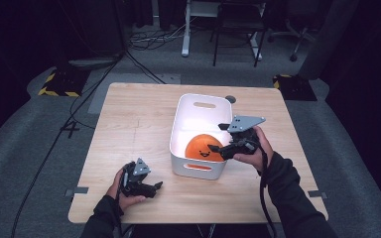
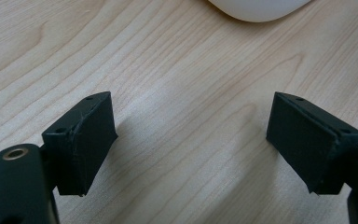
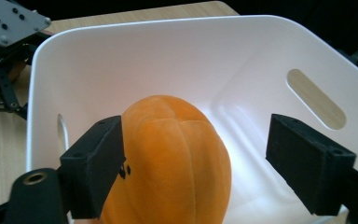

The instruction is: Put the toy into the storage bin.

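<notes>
Lying inside the white plastic bin with rounded corners and slot handles (image 1: 198,106), the orange plush pumpkin with a small black smiling face (image 1: 203,147) looks light and soft, so in my judgement it will squash under pressure and not break. Its fuzzy fabric should give good friction, not slippery. The best place to take it is across the round body, over the sewn ribs, with wide jaws. The right gripper (image 3: 193,170) stands over the bin with jaws spread apart; the pumpkin is between them, beside one pad, and I see no pressing. The left gripper (image 2: 191,142) rests wide and empty on the pale, smooth wooden table (image 1: 134,119), just beside the bin.
</notes>
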Demonstrator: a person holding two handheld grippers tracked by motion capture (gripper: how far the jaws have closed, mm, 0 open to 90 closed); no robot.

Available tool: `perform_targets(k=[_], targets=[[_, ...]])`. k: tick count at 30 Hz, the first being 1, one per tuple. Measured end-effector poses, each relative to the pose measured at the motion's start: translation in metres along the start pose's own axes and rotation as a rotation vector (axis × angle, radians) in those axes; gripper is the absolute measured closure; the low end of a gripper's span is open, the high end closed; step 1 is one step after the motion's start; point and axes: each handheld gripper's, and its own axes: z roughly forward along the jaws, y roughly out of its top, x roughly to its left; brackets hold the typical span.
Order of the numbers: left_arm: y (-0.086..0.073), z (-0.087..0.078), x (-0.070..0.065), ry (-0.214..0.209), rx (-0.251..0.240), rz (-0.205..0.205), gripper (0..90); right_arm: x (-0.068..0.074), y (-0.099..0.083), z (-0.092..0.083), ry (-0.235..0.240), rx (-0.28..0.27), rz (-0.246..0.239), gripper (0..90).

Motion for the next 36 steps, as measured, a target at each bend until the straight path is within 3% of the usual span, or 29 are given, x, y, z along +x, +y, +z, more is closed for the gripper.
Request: perform_targets(k=[16, 36], targets=[[0.000, 0.000, 0.000, 0.001, 0.000, 0.001, 15.8, -0.013, -0.006, -0.027, -0.078, -0.035, 0.037, 19.8], [0.000, 0.000, 0.000, 0.001, 0.001, -0.001, 15.7, -0.032, -0.019, -0.053, -0.166, -0.027, 0.068, 20.3]])
